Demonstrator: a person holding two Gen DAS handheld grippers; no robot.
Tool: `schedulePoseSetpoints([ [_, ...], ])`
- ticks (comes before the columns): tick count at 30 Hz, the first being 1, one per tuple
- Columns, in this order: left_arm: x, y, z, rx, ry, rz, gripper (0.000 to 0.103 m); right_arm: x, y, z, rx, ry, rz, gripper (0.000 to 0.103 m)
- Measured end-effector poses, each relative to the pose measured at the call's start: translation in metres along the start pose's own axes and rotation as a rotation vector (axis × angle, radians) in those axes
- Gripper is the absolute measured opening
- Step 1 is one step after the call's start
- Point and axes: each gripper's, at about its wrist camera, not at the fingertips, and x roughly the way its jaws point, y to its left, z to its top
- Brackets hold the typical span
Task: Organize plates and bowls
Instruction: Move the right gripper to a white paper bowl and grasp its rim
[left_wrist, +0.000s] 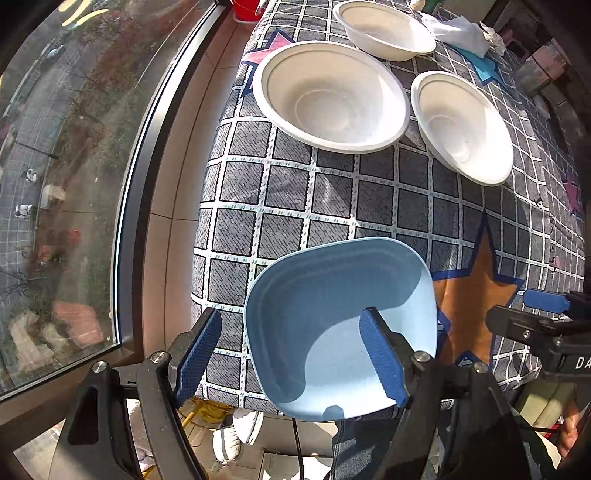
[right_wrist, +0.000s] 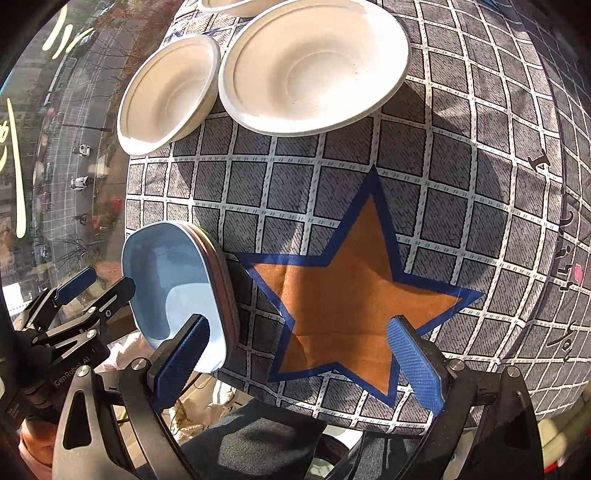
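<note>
A pale blue squarish plate lies at the table's near edge and overhangs it; in the right wrist view the blue plate tops a small stack with reddish rims beneath. My left gripper is open, one finger outside the plate's left rim, the other over its inside, neither pressing. My right gripper is open over the orange star, holding nothing. Three white bowls stand further back: a large one, one to its right, one behind.
A grey checked cloth covers the table. A window runs along the left, close to the table's side. A red cup and crumpled white paper sit at the far end. A person's slippers show below the edge.
</note>
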Motion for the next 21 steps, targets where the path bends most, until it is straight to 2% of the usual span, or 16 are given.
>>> schedulePoseSetpoints([
  [8,0.002,-0.037,0.007,0.084,0.023,-0.009,0.080,0.003,-0.010,-0.015,-0.009,0.003,-0.090,0.098],
  [11,-0.004,-0.052,0.011,0.090,0.003,-0.022,0.080,0.005,-0.016,-0.017,-0.004,0.014,-0.084,0.098],
  [16,-0.010,-0.066,0.031,-0.005,0.001,-0.132,0.080,-0.017,-0.046,-0.003,0.020,-0.038,-0.089,0.098],
  [21,-0.012,-0.080,0.061,-0.140,0.007,-0.168,0.080,-0.044,-0.065,0.045,-0.022,-0.075,-0.129,0.098],
])
